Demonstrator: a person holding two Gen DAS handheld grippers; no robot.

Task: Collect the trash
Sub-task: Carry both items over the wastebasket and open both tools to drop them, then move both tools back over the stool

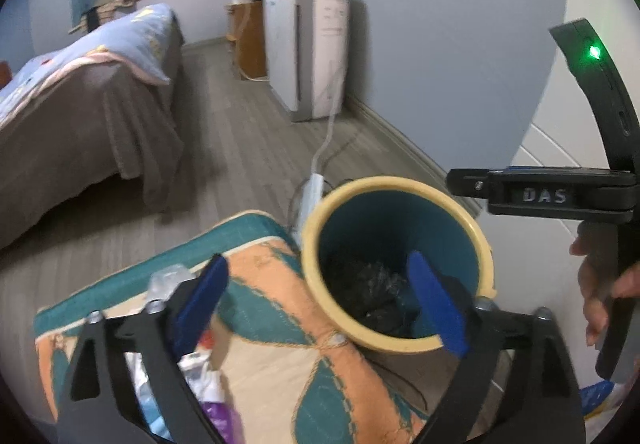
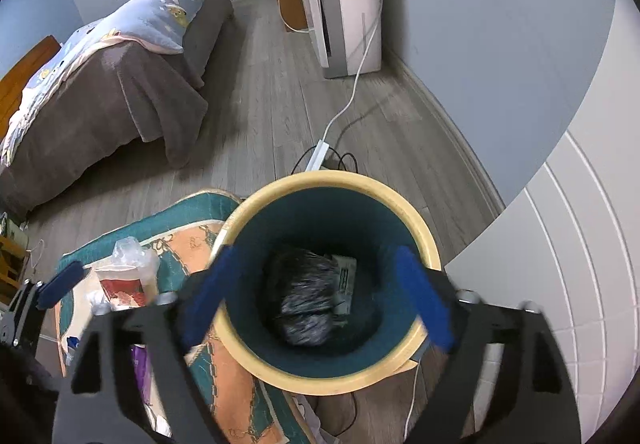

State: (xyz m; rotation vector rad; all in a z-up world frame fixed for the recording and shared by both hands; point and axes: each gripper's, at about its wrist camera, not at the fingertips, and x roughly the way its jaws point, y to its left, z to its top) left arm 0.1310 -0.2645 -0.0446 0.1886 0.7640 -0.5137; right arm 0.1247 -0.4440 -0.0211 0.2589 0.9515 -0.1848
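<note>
A teal bin with a yellow rim (image 1: 384,183) (image 2: 332,179) stands beside a patterned cushion (image 1: 280,344). At its bottom lie a crumpled black plastic bag (image 2: 308,300) and a grey packet (image 2: 346,280). My right gripper (image 2: 316,300) hangs open right over the bin's mouth, nothing between its blue pads. My left gripper (image 1: 318,302) is open too, straddling the bin's left rim, one pad over the cushion and one over the bin. Loose trash lies on the cushion: a red and white packet (image 2: 124,284), clear plastic (image 2: 128,248) and a purple wrapper (image 1: 216,412).
A bed with a brown cover (image 1: 80,115) fills the left. A white air purifier (image 1: 308,51) stands at the wall, its cable running to a power strip (image 2: 318,155) on the wooden floor behind the bin. A white panelled door (image 2: 560,244) is at the right.
</note>
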